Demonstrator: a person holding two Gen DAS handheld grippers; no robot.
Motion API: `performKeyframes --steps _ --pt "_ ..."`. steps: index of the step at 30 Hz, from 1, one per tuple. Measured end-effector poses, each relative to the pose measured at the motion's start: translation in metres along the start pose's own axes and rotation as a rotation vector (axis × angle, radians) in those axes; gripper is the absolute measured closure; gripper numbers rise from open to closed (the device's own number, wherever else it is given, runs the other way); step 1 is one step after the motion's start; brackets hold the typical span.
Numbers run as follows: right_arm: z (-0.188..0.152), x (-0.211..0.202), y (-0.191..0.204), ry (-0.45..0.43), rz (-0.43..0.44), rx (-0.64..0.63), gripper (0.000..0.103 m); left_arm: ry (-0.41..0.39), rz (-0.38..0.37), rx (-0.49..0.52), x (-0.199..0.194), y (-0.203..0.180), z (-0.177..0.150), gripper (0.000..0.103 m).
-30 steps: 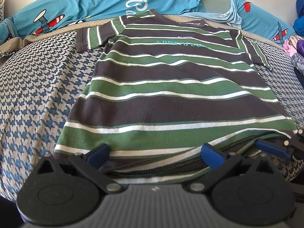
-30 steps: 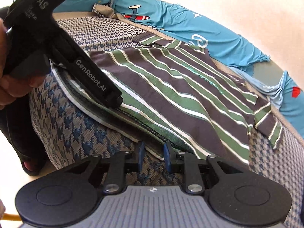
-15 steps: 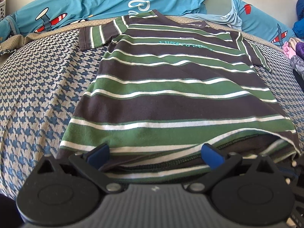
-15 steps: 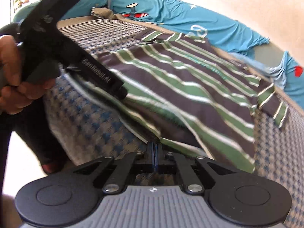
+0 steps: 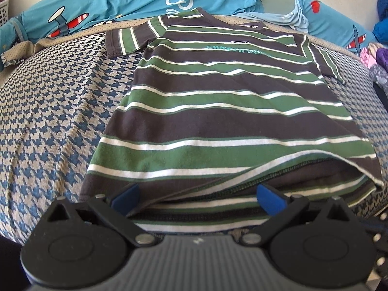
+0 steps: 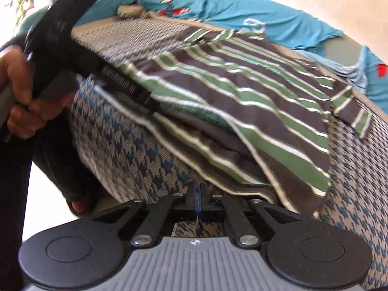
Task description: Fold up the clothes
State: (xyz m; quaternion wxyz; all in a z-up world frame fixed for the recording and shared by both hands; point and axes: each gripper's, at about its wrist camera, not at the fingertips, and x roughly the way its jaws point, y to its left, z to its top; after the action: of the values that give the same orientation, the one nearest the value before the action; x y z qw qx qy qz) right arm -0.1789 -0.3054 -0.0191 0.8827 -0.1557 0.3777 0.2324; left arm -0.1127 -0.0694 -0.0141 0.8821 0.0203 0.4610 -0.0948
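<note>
Likely handles soft, light and limp as a striped shirt (image 5: 218, 121), best pinched at the hem corners, with left gripper (image 5: 197, 194) spread wide and empty at the shirt's hem, right gripper (image 6: 197, 194) pressed closed beside it, hold unclear.

i see a houndstooth-covered bed (image 5: 55, 111); a striped t-shirt (image 5: 225, 111) lies flat on it, blue aeroplane-print bedding (image 5: 109, 2) along its far edge.

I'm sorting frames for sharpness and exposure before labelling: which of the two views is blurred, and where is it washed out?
Left wrist view: sharp, stripes of the striped T-shirt crisp, fisheye bending the houndstooth cover. Right wrist view: motion-blurred, the left gripper and its lettering smeared, the hand soft; upper right wall and floor at lower left blown out white; right gripper fairly sharp.
</note>
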Motion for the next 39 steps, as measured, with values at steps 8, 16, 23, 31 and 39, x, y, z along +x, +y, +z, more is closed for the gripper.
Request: performKeyframes --steps 8,16,23,31,39 --pt "-0.002 -0.011 -0.031 -0.04 -0.112 0.216 0.1 -0.016 -0.047 -0.075 -0.004 0.007 0.004 0.0" --pt "-0.007 -0.023 -0.052 -0.052 -0.329 0.374 0.092 -0.017 -0.041 -0.073 -0.003 0.007 0.004 0.0" --pt "-0.019 -0.023 -0.083 -0.032 -0.408 0.571 0.081 -0.041 -0.044 -0.098 -0.006 0.009 0.006 0.0" --pt "-0.028 -0.014 -0.097 -0.043 -0.341 0.695 0.073 -0.097 -0.071 -0.121 -0.014 0.01 0.009 0.0" --pt "-0.026 -0.012 -0.091 -0.048 -0.334 0.68 0.079 -0.082 0.005 -0.191 -0.008 0.023 0.01 0.0"
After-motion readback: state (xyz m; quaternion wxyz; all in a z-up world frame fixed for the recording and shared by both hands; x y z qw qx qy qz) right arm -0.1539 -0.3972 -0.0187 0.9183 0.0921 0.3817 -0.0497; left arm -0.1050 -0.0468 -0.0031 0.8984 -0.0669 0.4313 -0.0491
